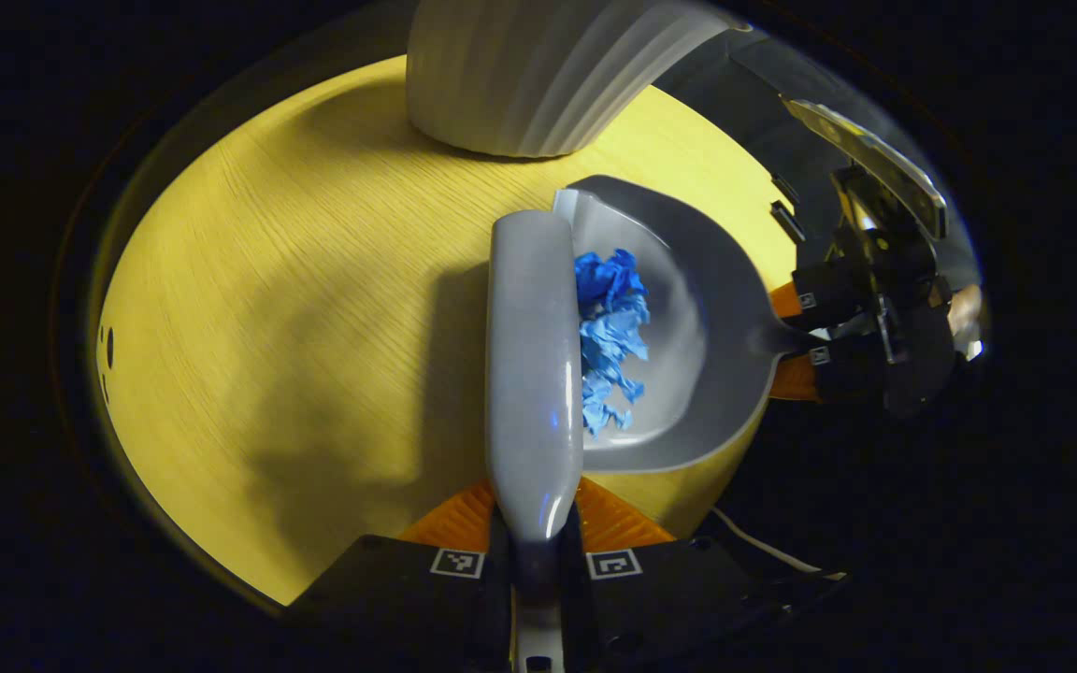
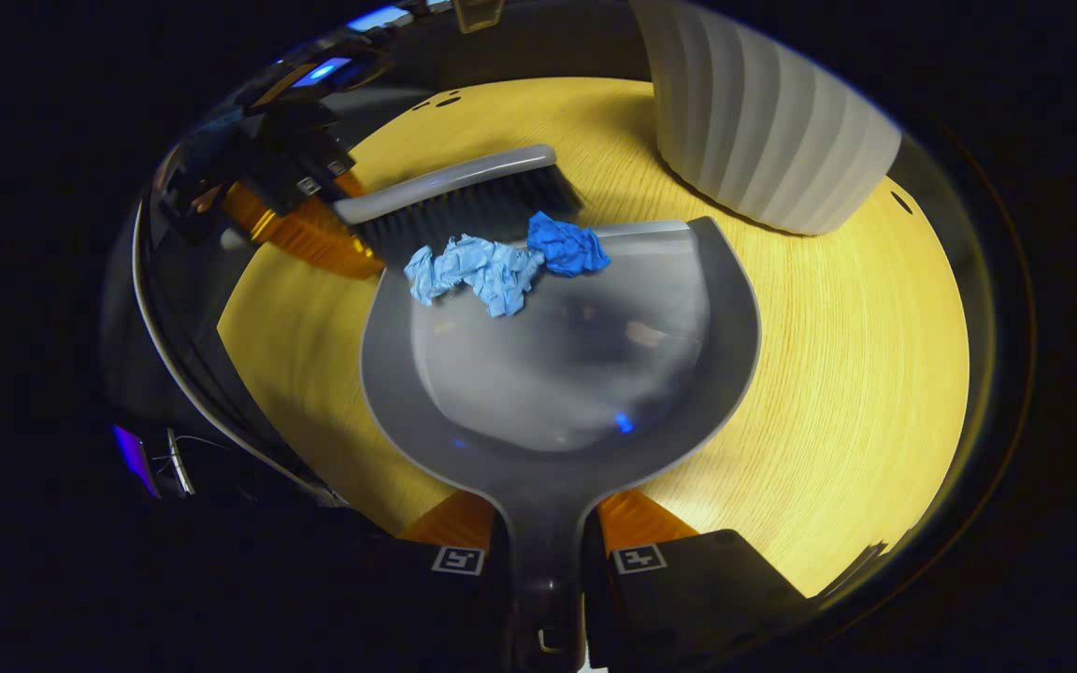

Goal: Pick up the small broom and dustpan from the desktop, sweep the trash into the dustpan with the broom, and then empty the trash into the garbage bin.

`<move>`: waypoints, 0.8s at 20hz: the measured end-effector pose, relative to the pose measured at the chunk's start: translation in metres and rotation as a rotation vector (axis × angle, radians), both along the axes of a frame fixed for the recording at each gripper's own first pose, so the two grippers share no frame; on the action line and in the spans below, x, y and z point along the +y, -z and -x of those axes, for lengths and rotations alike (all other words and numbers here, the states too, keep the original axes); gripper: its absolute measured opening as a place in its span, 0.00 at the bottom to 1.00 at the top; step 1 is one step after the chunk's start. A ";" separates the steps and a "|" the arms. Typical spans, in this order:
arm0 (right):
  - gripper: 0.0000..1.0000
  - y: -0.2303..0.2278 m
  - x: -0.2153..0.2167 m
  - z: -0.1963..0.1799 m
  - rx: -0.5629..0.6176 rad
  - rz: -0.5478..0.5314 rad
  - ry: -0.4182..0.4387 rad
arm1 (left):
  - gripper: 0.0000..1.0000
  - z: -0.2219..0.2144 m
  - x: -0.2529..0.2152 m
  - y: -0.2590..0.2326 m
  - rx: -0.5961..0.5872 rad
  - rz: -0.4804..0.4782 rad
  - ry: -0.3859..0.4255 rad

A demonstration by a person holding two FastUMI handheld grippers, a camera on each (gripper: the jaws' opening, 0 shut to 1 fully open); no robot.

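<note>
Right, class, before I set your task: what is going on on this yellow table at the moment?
A person is sweeping with two handheld grippers. The left gripper is shut on the handle of a small grey broom, and the right gripper is shut on the handle of a grey plastic dustpan. The broom's bristles sit at the pan's front lip, pushing crumpled blue paper scraps just inside it. A white ribbed garbage bin stands on the yellow wooden tabletop behind the pan; nothing has been tipped into it yet.
</note>
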State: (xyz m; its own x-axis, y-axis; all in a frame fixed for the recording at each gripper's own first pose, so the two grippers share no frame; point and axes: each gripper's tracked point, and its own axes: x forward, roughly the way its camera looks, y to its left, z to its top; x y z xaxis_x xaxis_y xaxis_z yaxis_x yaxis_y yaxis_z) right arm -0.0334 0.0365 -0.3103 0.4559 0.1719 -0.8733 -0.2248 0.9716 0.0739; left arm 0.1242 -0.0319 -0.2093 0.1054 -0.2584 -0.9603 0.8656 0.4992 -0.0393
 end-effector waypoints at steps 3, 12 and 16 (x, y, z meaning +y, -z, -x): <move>0.35 0.000 -0.002 0.003 -0.011 -0.009 -0.009 | 0.25 0.019 0.003 -0.003 -0.049 0.036 -0.065; 0.35 -0.005 -0.018 0.010 -0.028 -0.030 -0.035 | 0.25 0.075 0.047 -0.036 -0.260 0.234 -0.587; 0.35 -0.021 -0.028 0.017 -0.030 -0.033 -0.012 | 0.25 0.106 0.090 -0.019 -0.263 0.313 -0.750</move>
